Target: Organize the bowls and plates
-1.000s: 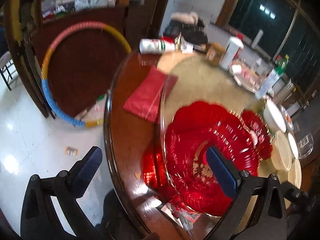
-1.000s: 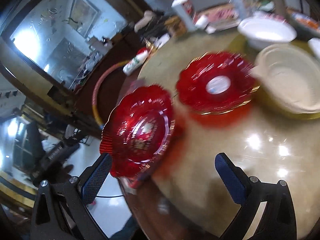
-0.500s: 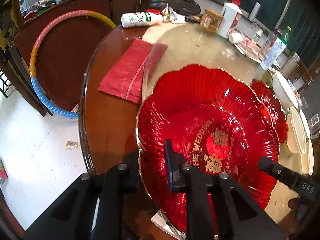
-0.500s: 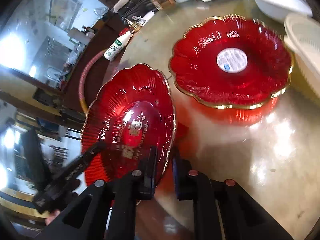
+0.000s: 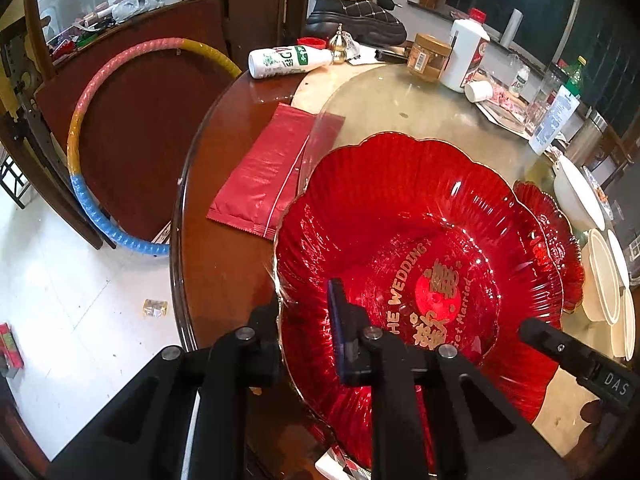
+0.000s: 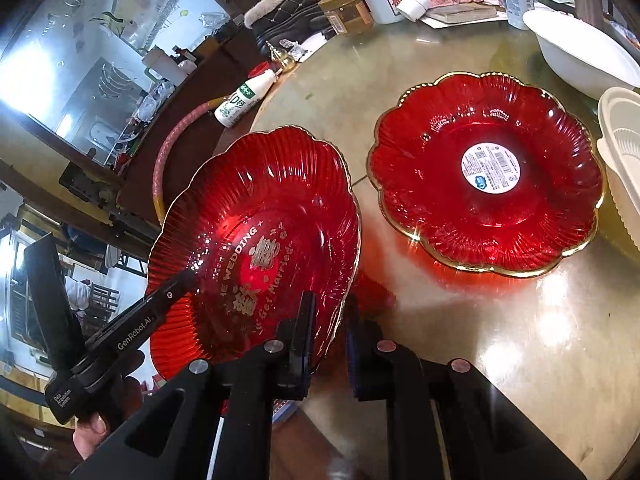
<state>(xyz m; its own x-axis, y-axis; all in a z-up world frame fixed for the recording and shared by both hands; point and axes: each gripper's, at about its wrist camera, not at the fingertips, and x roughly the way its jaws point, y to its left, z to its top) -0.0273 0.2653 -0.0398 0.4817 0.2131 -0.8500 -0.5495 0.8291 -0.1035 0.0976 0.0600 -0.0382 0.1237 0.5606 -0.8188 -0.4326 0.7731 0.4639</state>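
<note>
Both tools, left tool (image 5: 308,320) and right tool (image 6: 328,332), clamped on the red plate's (image 6: 256,216) rim, should lift level together.

We find a red scalloped wedding plate (image 5: 400,232) of ribbed translucent material with a gold rim, gold lettering and a double-happiness mark at its centre. It sits tilted, its near edges raised off the round table, half over the glass turntable's edge. Just beside it, we note a second red scalloped plate (image 6: 486,172) lying flat on the turntable, a round white label at its centre. Next to that, at the right, stand a white bowl (image 6: 580,54) and cream ribbed bowls (image 6: 620,152).
</note>
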